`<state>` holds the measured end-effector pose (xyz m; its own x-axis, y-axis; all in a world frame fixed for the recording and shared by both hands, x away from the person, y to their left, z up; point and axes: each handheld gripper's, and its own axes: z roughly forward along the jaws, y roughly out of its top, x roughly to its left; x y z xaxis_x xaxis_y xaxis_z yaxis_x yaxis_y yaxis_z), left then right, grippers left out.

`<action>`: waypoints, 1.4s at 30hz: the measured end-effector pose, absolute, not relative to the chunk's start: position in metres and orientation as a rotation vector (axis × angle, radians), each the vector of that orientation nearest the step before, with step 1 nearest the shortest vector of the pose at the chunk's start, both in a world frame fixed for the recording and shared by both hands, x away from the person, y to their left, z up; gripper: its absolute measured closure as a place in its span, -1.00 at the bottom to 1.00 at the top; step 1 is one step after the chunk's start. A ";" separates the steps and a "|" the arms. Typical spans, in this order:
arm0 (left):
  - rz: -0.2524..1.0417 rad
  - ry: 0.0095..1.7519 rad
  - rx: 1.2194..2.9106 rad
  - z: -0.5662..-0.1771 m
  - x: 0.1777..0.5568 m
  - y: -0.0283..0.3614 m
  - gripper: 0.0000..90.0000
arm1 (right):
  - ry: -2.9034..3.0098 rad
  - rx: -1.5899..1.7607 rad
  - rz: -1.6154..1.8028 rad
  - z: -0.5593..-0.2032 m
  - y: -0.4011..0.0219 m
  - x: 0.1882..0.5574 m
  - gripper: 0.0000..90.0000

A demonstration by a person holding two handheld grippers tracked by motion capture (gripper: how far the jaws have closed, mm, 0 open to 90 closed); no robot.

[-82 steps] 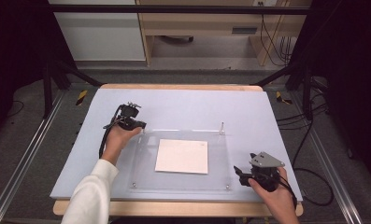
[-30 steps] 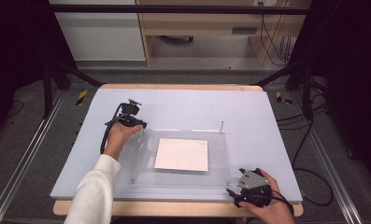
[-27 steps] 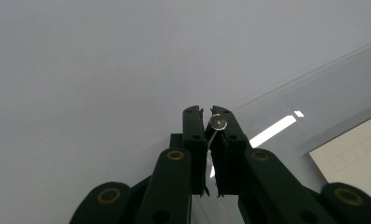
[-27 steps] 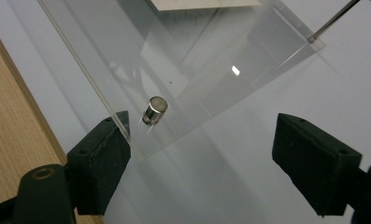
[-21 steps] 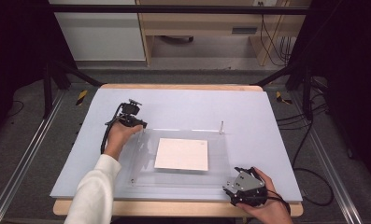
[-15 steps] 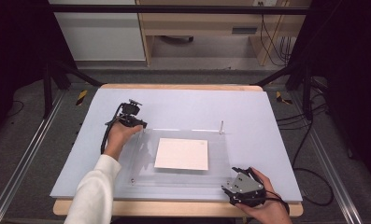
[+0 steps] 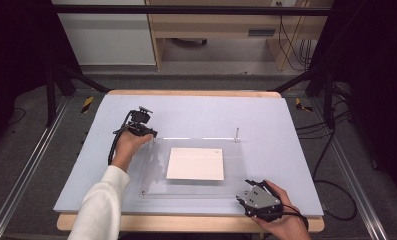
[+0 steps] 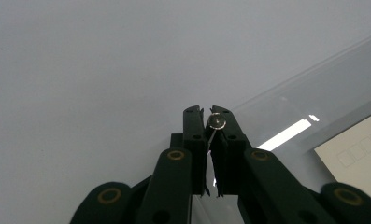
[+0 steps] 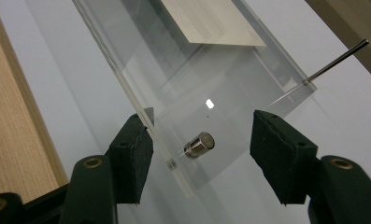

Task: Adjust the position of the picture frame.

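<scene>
A clear acrylic plate [image 7: 196, 189] lies on the pale blue mat, with a white sheet [image 7: 196, 163] at its middle. At the plate's far left corner my left gripper [image 7: 149, 135] is shut on a thin metal pin [image 8: 217, 122], whose head sits between the tips of the left gripper [image 8: 210, 114]. My right gripper [image 7: 243, 195] is at the plate's near right corner. The jaws of this right gripper [image 9: 199, 120] have just been closing and stand open around a short metal stud [image 9: 199, 144] in the plate. The pads do not touch the stud.
A thin upright pin [image 7: 236, 134] stands at the plate's far right corner, and a small pin [image 7: 143, 192] at its near left corner. The mat's wooden front edge [image 7: 196, 222] is just below my right hand. Cables and metal rails flank the table.
My right hand has shifted from beside the plate's right edge to its near right corner, and its jaws have narrowed around the stud. The left gripper has stayed put.
</scene>
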<state>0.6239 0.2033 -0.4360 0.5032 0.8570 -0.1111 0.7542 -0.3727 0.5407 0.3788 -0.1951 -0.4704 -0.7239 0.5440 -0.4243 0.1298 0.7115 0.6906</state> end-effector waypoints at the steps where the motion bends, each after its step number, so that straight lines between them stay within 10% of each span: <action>1: 0.252 1.317 2.215 -0.436 0.624 0.203 0.87 | 2.287 0.514 0.861 -0.470 -0.195 0.379 -0.11; 15: 0.273 1.319 2.215 -0.436 0.623 0.202 0.86 | 2.276 0.460 0.854 -0.467 -0.188 0.381 0.02; 22: 0.421 1.278 2.154 -0.431 0.614 0.200 0.25 | 2.258 0.470 0.871 -0.462 -0.188 0.379 0.08; 42: 0.569 1.027 1.996 -0.367 0.541 0.229 -0.40 | 2.256 0.540 0.960 -0.426 -0.192 0.390 0.18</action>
